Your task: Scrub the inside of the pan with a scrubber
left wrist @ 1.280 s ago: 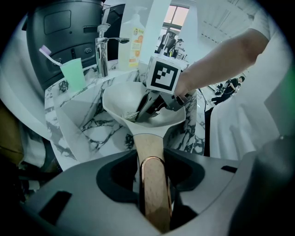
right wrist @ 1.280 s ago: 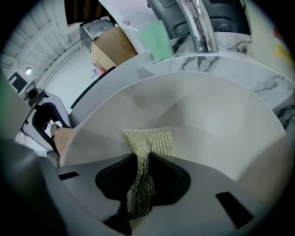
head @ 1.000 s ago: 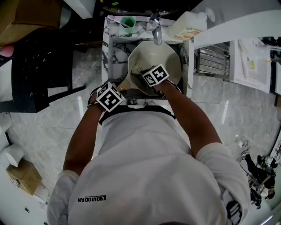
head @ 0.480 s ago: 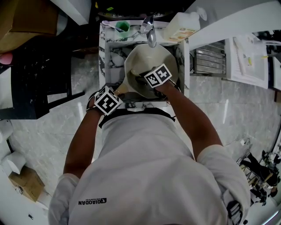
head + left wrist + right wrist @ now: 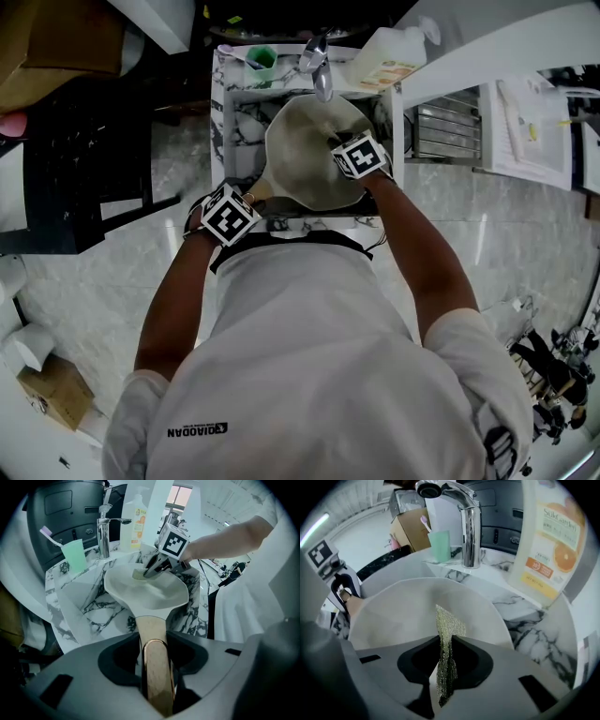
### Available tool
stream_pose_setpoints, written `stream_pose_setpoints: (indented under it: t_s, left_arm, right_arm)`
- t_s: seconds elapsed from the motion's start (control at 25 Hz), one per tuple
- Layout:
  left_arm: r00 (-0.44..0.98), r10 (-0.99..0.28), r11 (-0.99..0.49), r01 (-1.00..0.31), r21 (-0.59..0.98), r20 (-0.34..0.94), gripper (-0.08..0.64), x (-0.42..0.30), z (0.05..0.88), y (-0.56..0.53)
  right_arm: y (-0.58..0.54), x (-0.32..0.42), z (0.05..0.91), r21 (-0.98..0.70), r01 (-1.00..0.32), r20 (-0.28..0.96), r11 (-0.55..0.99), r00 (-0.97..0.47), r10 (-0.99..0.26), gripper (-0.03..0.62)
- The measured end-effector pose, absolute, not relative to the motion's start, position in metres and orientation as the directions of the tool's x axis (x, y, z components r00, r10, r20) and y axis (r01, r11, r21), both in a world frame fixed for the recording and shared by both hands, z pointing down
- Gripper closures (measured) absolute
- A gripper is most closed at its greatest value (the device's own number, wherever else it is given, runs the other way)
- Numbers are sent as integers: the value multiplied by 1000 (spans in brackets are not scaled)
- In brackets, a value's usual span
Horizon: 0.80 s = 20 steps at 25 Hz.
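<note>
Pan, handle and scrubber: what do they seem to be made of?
The pan is smooth, matte cream inside, probably coated metal or ceramic; the look leaves it open. The handle seems pale wood, going by its faint grain, edged with a shiny coppery band. The scrubber is a thin woven mesh with a yellowish glint, likely metallic or plastic thread.

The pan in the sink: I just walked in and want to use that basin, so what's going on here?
A person stands at the marble sink with a tool in each hand. The left tool is shut on the wooden handle of the pan, steadying it over the basin. The right tool is shut on a scrubber, held inside the pan near its far wall.
</note>
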<state>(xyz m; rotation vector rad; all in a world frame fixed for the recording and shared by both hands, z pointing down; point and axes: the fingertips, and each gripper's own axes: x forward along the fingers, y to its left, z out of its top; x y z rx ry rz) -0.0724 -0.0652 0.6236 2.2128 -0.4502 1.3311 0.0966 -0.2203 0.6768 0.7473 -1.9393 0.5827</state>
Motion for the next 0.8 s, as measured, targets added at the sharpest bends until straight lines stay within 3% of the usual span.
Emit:
stream_pose_setpoints:
  t_s: [0.2,0.8]
  left_arm:
    - [461,-18,-814,-522,255,887,371,-73,623,-65]
    - [461,-15,-812,-524,259,887,371,-73,624,-65]
  right_arm:
    - [-225,102,681,76,-606,919,792,-265,-291,505]
    - [-197,95,732,69,-551,977,832,-130,-167,503]
